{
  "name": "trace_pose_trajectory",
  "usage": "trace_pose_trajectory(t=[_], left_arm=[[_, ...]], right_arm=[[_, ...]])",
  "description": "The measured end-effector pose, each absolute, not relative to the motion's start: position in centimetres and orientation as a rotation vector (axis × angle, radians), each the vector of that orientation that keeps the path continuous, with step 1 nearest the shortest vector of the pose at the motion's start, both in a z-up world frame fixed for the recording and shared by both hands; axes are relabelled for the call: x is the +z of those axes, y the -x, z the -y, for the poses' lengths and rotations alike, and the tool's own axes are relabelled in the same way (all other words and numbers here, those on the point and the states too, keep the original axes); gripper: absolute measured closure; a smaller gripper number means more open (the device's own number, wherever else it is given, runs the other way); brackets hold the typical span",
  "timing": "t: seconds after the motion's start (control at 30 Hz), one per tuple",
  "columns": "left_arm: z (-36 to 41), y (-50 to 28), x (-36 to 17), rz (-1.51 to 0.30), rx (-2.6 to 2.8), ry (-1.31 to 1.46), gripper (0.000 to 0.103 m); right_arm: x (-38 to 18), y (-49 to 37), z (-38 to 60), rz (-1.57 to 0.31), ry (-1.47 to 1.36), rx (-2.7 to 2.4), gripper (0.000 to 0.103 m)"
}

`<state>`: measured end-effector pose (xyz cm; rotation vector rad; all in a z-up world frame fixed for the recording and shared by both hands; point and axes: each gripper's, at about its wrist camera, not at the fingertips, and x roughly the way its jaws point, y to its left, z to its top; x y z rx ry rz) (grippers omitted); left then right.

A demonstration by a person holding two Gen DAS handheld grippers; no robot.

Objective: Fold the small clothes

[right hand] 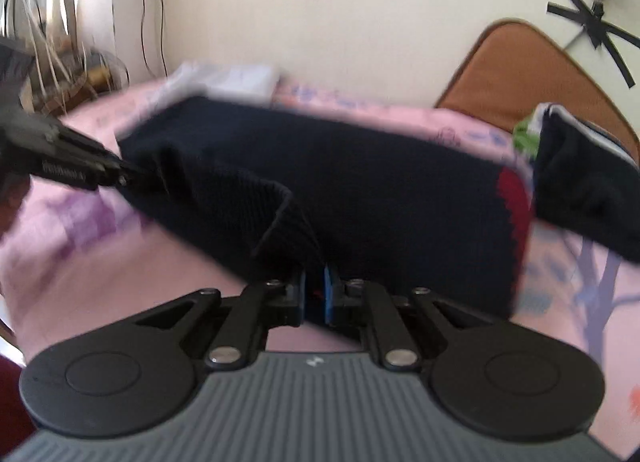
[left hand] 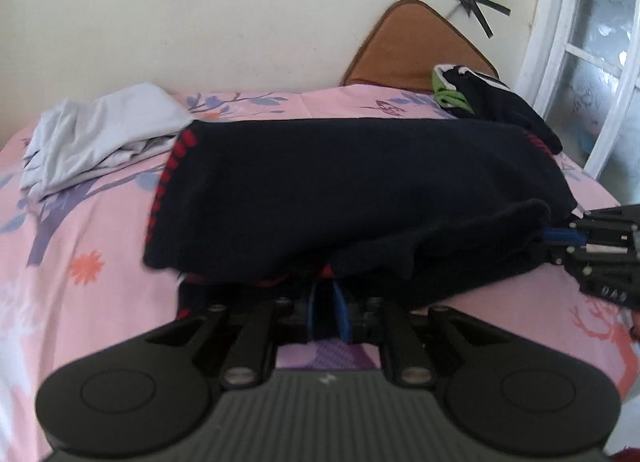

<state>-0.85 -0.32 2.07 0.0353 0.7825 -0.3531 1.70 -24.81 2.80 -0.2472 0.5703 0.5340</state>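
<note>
With both tools clamped on the near hem, I hold the left gripper (left hand: 326,312) and right gripper (right hand: 316,296) on the dark garment (left hand: 352,190). Soft, light knit; it sags, so grip hems. It lies on the pink bed (left hand: 88,246) toward 12 o'clock.

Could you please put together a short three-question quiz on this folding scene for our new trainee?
1. True or false: both tongs grip the near edge of the navy garment.
2. Which lies at the far left corner of the pink bedsheet? A) a grey garment B) a towel C) a pillow
3. What colour is the trim on the navy garment's ends?

Key
1. True: the left tongs and the right tongs are each closed on its edge.
2. A, the grey garment.
3. Red.
</note>
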Motion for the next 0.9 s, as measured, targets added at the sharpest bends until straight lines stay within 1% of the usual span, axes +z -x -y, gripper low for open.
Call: trace_pose_trajectory(t=[0.03, 0.07, 0.1, 0.13, 0.2, 0.27, 0.4, 0.5, 0.57, 0.63, 0.67, 0.73, 0.8, 0.9], left_arm=[[-0.3, 1.4, 2.6, -0.771, -0.353, -0.019, 0.084], [-0.7, 2.1, 3.1, -0.747, -0.363, 0.0, 0.077], [-1.4, 2.9, 4.0, -0.719, -0.376, 0.02, 0.074], [-2.1, 3.4, 4.9, -0.687, -0.385, 0.037, 0.074], [-3.2, 3.7, 6.6, -0.633, -0.374, 0.059, 0.074], [-3.5, 2.9, 7.8, -0.605, -0.369, 0.086, 0.076], [-0.6, -1.7, 7.2, -0.609, -0.409, 0.075, 0.079], [2.5, -5.5, 4.5, -0.668, -0.404, 0.003, 0.078], [4.2, -7.6, 1.7, -0.7, -0.314, -0.105, 0.077], [3.8, -8.2, 0.3, -0.654, -0.296, -0.12, 0.077], [4.0, -8.4, 0.4, -0.662, -0.289, -0.115, 0.077], [4.4, -8.2, 0.7, -0.684, -0.27, -0.127, 0.077], [4.3, -7.1, 1.1, -0.687, -0.278, -0.15, 0.077], [2.2, -5.2, 2.7, -0.698, -0.346, -0.017, 0.077]], right_arm=[[2.7, -1.0, 24.7, -0.533, 0.28, 0.524, 0.089], [2.9, -0.7, 24.5, -0.526, 0.311, 0.518, 0.083], [3.4, -0.6, 24.8, -0.529, 0.312, 0.522, 0.079], [4.2, -0.4, 25.3, -0.536, 0.292, 0.555, 0.074], [6.1, 0.2, 26.6, -0.529, 0.245, 0.633, 0.074], [8.1, 0.9, 27.7, -0.474, 0.209, 0.648, 0.074], [10.9, -1.9, 27.0, -0.408, 0.056, 0.624, 0.074], [9.9, -5.7, 25.1, -0.439, -0.016, 0.624, 0.074], [7.3, -9.3, 23.8, -0.556, -0.04, 0.605, 0.074], [4.2, -11.9, 23.0, -0.622, 0.028, 0.536, 0.07], [3.5, -12.4, 23.8, -0.582, -0.027, 0.555, 0.07], [3.7, -13.6, 25.7, -0.632, -0.191, 0.564, 0.07], [4.1, -12.7, 26.7, -0.64, -0.237, 0.539, 0.07], [5.1, -9.2, 29.6, -0.574, -0.263, 0.488, 0.059]])
